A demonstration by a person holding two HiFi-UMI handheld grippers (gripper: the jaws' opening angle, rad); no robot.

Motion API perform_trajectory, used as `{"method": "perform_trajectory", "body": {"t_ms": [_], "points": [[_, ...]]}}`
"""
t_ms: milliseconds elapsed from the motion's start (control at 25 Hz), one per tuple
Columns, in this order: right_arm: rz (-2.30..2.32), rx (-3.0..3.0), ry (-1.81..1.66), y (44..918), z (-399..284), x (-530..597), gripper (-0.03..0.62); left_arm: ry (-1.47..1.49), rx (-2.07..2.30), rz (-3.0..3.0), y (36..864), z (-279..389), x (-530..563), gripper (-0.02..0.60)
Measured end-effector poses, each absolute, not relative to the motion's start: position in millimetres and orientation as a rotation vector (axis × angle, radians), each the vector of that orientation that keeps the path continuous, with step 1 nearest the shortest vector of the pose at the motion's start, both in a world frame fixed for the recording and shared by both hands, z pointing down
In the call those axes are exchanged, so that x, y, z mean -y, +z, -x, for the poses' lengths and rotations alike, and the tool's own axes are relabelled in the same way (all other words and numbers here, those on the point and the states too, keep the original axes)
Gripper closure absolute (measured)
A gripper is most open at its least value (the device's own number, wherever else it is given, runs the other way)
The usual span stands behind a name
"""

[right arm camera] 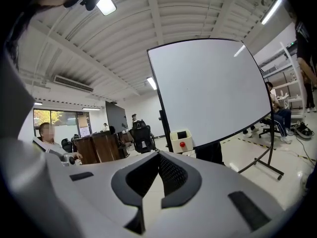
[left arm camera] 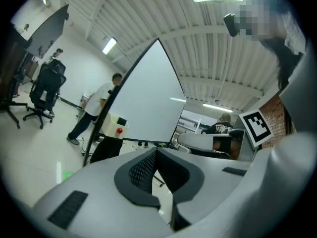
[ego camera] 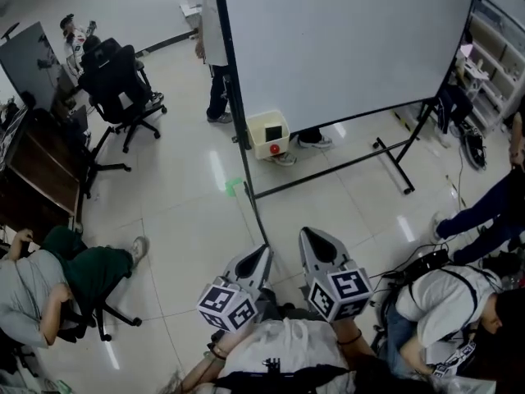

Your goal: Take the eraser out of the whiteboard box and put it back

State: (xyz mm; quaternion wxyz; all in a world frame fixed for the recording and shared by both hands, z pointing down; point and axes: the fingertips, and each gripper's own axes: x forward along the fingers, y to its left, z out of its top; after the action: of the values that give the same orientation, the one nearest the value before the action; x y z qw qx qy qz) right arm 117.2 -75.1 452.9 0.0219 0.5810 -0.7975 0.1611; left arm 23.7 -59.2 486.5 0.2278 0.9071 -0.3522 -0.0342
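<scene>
- Pointing toward the board, the grey left gripper [ego camera: 263, 250] presses its ribbed dark fingers [left arm camera: 141, 170] together on nothing.
- Cream, boxy whiteboard box [ego camera: 268, 134] with a round red knob [ego camera: 275, 148] sits against the black post [ego camera: 238, 113]; a dark block [ego camera: 273, 131] in its top may be the eraser, long axis unreadable.
- Right gripper [ego camera: 306, 233]: fingers likewise closed tip to tip, empty.
- Flat white whiteboard [ego camera: 344, 48] stands beyond.
</scene>
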Motion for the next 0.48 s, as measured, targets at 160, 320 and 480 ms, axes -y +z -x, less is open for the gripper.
{"method": "perform_trajectory", "body": {"t_ms": [160,320,480], "points": [[-1.736,2.492,0.466,454.7,-106.5,63.8,0.577,-0.137,1.064,-2.475,483.7,-6.4,49.7,0.595],[-1.684,2.529,0.455,449.8,-91.0,61.1,0.577,-0.175,1.143,-2.478,472.5,9.8,48.3,0.595],[-1.634,2.563,0.441,450.1,-78.8,56.7,0.577,-0.201,1.200,-2.459,468.5,22.0,42.5,0.595]]}}
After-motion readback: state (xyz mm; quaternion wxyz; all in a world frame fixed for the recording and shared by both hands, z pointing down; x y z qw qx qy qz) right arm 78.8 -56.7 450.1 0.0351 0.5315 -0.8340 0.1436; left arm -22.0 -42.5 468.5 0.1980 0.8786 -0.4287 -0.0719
